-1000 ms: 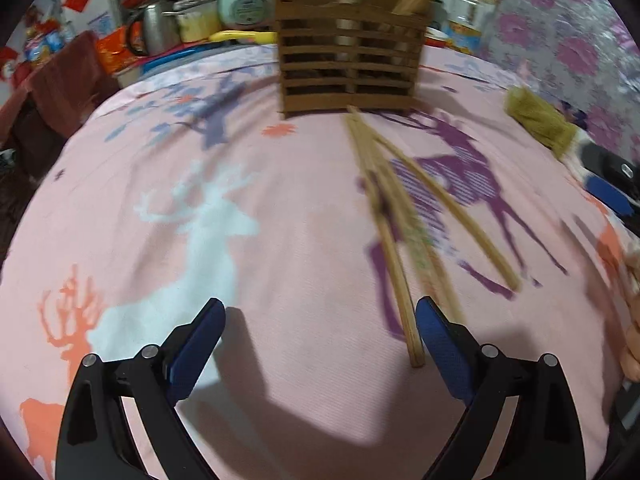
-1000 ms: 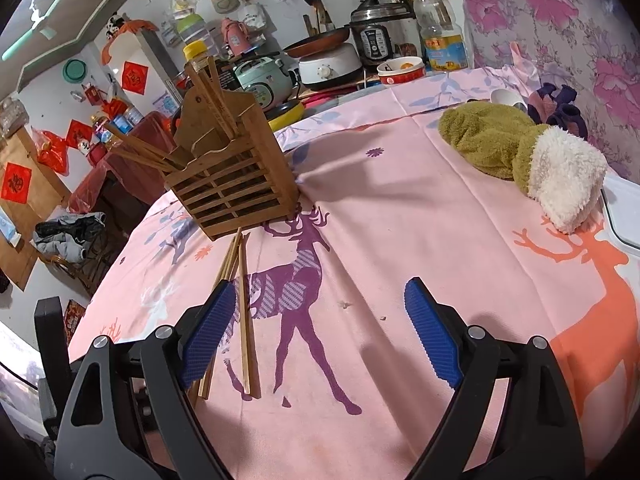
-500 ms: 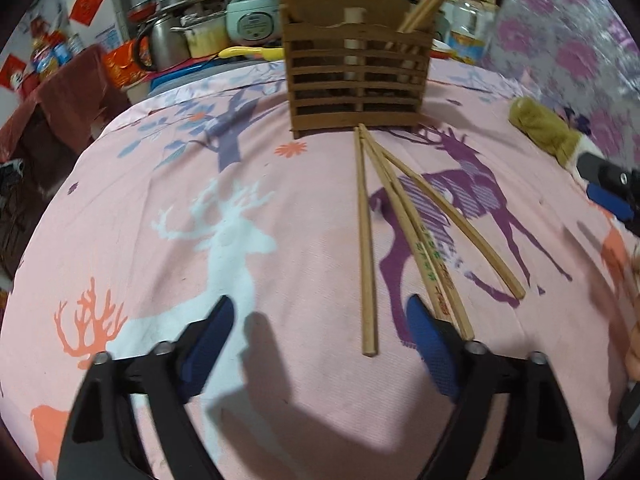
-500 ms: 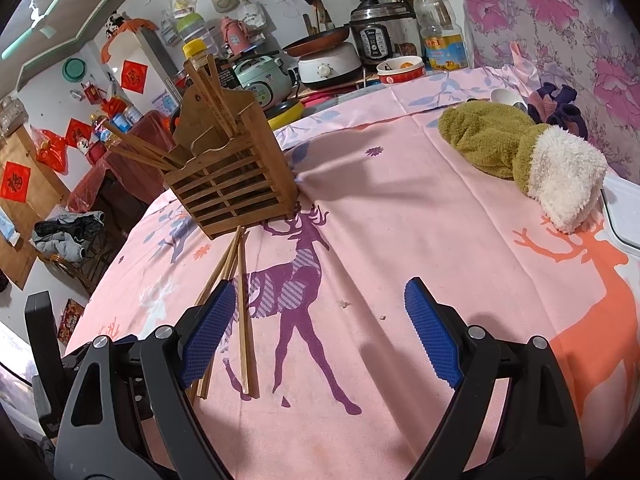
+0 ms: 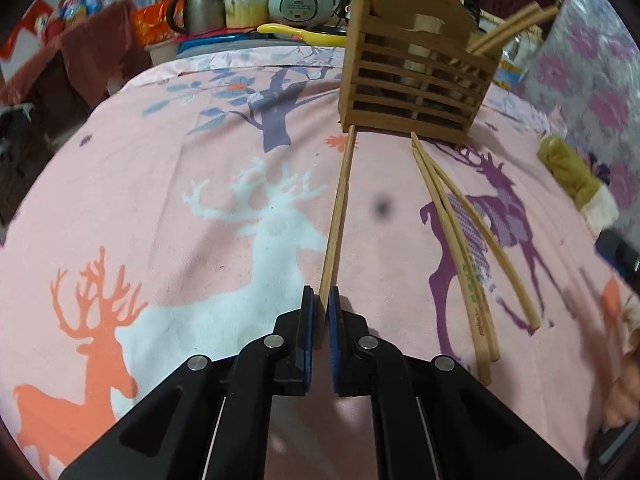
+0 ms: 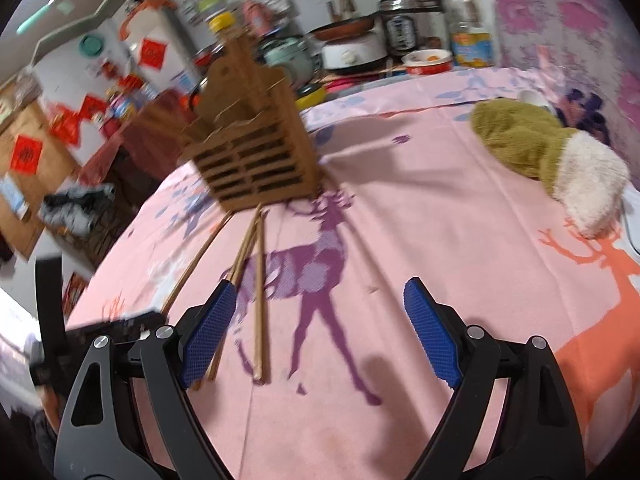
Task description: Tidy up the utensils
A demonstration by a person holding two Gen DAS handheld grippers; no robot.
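chopsticks were the business here, and one chopstick (image 5: 338, 216) was pinched at its near end between the blue pads (image 5: 307, 320) of the left gripper (image 5: 319, 312), whose jaws had just been closing and now sat pressed onto the stick with hardly a gap. that stick lay along the pink deer-print cloth (image 5: 180, 160), its long axis running straight away from the gripper, its far tip just at the foot of the wooden holder (image 5: 416, 80), judged to be where it belonged. gripping the near end probably left the rest free to swing up and drop into the slatted box, which already had a few sticks leaning out of its top. to the right of the held stick, well apart from it, three loose chopsticks (image 5: 460, 248) lay fanned on the purple deer, their far ends bunched near the holder's base and their near ends spread toward the camera. further right sat a green and white plush mitt (image 6: 548, 156), apart from everything. the right gripper (image 6: 320, 332) hovered over the cloth with its jaws spread wide and nothing between them, the loose sticks lying just by its left pad, likely waiting its turn.
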